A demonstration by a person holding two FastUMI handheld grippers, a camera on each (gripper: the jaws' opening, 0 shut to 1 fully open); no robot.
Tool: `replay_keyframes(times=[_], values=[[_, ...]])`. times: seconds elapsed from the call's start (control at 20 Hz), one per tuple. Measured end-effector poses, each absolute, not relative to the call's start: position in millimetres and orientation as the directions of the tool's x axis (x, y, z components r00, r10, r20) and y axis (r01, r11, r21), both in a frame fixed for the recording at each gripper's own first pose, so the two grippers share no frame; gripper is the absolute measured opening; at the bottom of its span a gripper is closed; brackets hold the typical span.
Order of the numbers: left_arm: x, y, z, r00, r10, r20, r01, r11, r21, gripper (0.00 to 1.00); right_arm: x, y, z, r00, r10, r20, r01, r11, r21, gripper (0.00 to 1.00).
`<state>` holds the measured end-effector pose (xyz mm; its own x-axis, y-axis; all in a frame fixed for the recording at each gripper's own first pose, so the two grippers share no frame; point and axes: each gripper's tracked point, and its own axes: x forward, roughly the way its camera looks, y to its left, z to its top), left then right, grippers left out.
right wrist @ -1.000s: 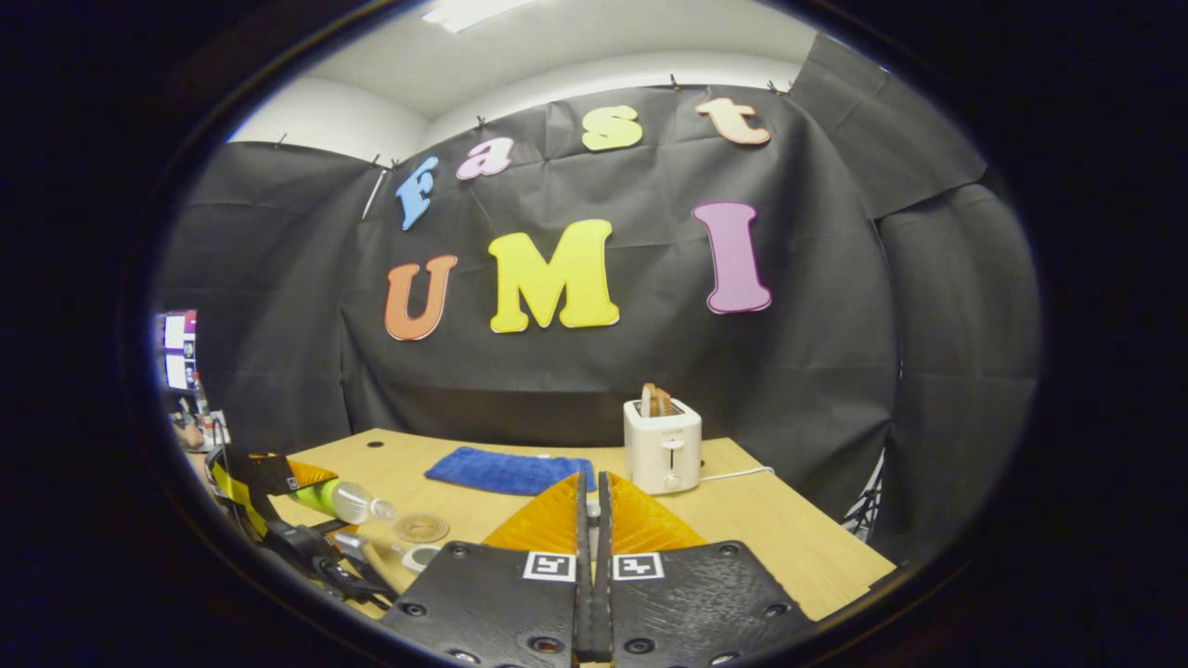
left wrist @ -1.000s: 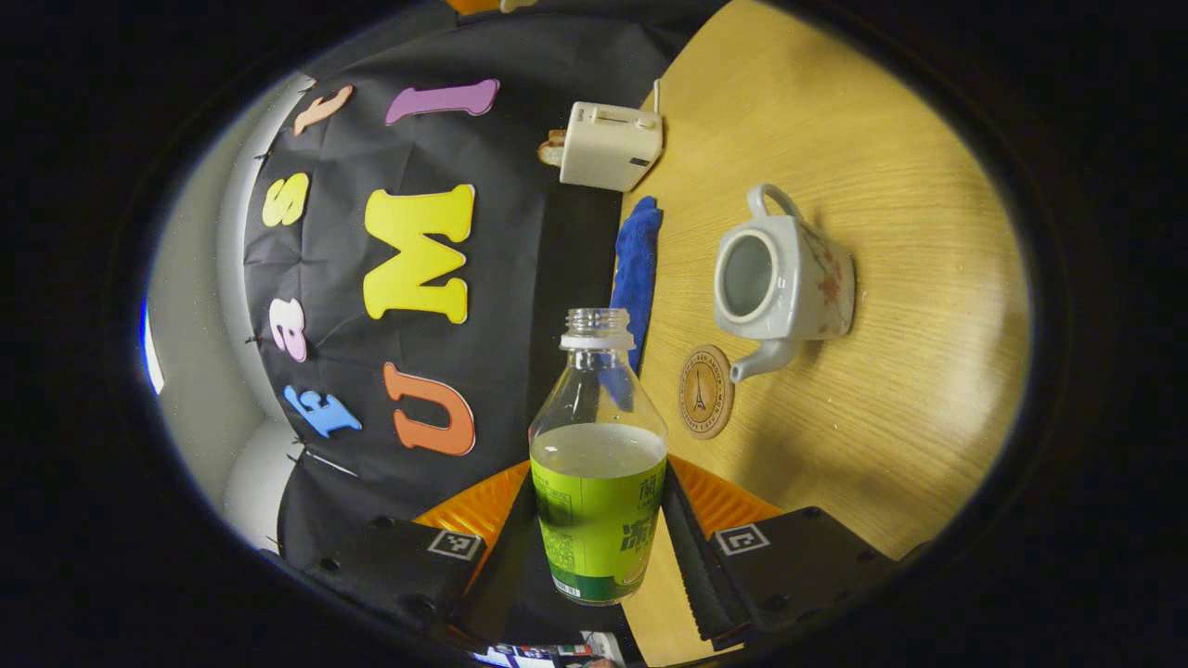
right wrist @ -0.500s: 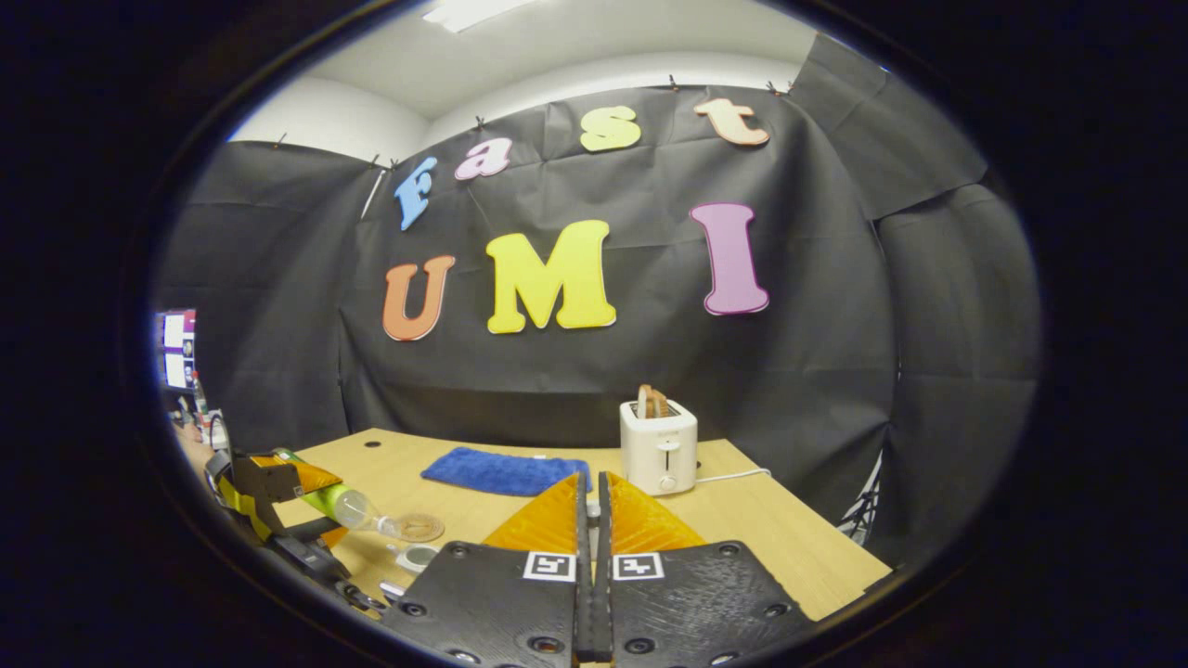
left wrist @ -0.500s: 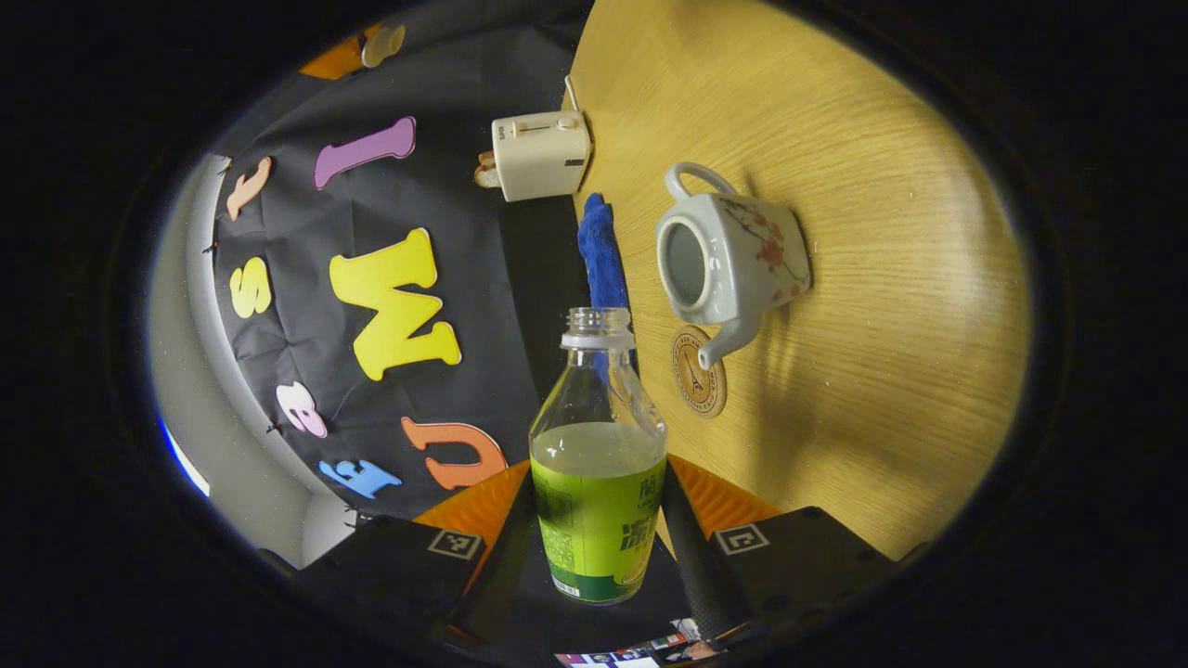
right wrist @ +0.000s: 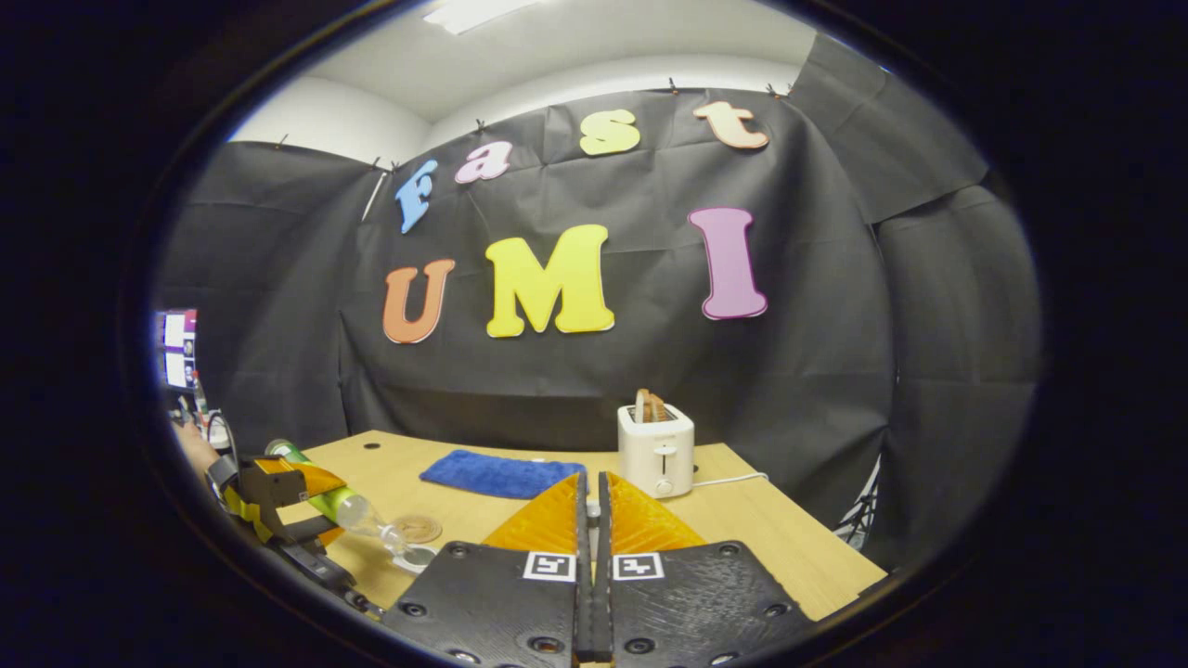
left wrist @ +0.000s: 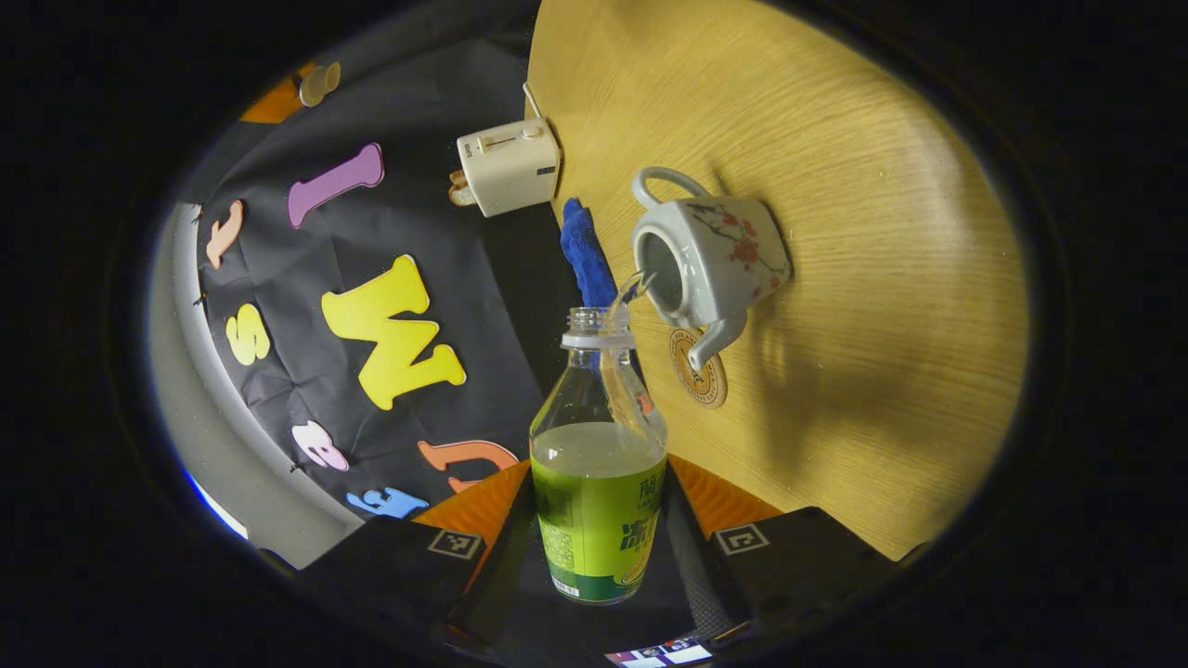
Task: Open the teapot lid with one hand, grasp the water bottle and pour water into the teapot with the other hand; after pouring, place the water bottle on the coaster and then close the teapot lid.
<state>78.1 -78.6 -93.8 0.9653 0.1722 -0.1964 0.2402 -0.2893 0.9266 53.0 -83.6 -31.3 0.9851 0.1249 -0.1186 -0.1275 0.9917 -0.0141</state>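
the pouring step is in hand. in the left gripper view the water bottle (left wrist: 598, 464) is clamped between the two fingers of the left gripper (left wrist: 599, 547), pressed on its labelled lower half, and it is tipped so that its uncapped mouth is aimed at the open top of the teapot (left wrist: 707, 255). a thin stream of water (left wrist: 635, 284) is seen passing from the mouth into that opening. the teapot is stood on the wooden table (left wrist: 863, 278) with its lid off, and its spout hangs over the coaster (left wrist: 701, 369), which lies flat just beside it.

in the right gripper view the right gripper (right wrist: 590, 520) is held up, away from the pot, with its fingers closed almost together; whether the lid is pinched between them cannot be told, as no lid is seen there.

a blue cloth (right wrist: 501, 471) and a toaster (right wrist: 655, 448) are set farther back on the table.

the next move is judged to call for the bottle to be righted once enough has been poured, then lowered upright onto the coaster without the spout being knocked, before the lid is put back.
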Motion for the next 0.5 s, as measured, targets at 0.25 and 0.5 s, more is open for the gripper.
replay_keyframes(times=[0.25,0.5], values=[[78.9,-81.0,-88.4,0.965,0.183,-0.19,0.244,-0.347,0.905,0.76,50.6,-77.6,-30.8,0.984,0.137,-0.117,-0.142,0.989,-0.035,0.0],[78.4,-82.2,-86.5,0.961,0.195,-0.196,0.259,-0.391,0.883,0.76,49.9,-78.1,-28.6,0.984,0.137,-0.111,-0.143,0.989,-0.047,0.0]])
